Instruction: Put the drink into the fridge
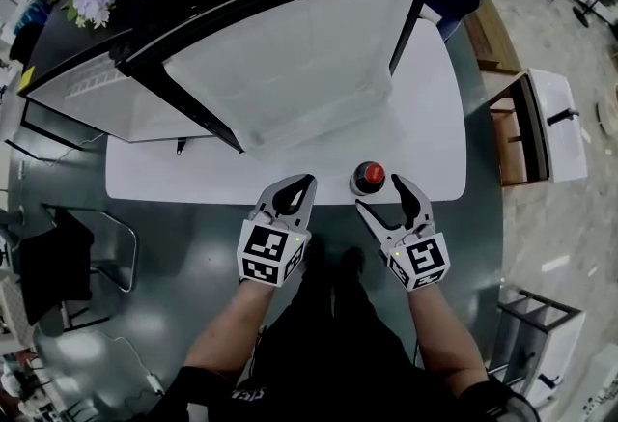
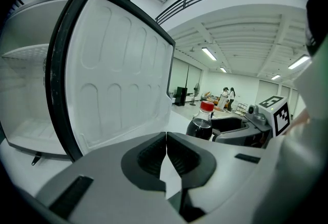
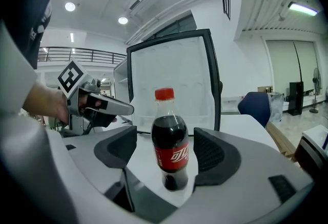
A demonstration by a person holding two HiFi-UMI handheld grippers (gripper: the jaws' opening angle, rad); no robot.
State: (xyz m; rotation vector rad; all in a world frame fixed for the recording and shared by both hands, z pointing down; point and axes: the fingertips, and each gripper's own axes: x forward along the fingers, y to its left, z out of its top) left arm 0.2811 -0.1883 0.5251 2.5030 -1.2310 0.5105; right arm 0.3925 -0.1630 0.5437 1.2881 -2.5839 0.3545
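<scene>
Currently, left gripper (image 1: 304, 183) points forward, jaws together, empty; right gripper (image 1: 379, 191) alongside, jaws wide apart, straddling upright bottle (image 3: 169, 141) on white worktop (image 1: 430, 121) before open fridge (image 1: 290, 63).

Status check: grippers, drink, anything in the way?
Copy: left hand-held gripper shut, empty; right hand-held gripper open around cola bottle, pads not touching. Bottle upright on table, fridge door open, path looks clear.

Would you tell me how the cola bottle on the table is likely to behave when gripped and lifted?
The cola bottle looks nearly full, so probably heavy for its size. Tall on a narrow base, it may tip if pushed near the red cap. Its smooth round plastic might slip or dent slightly when squeezed.
</scene>
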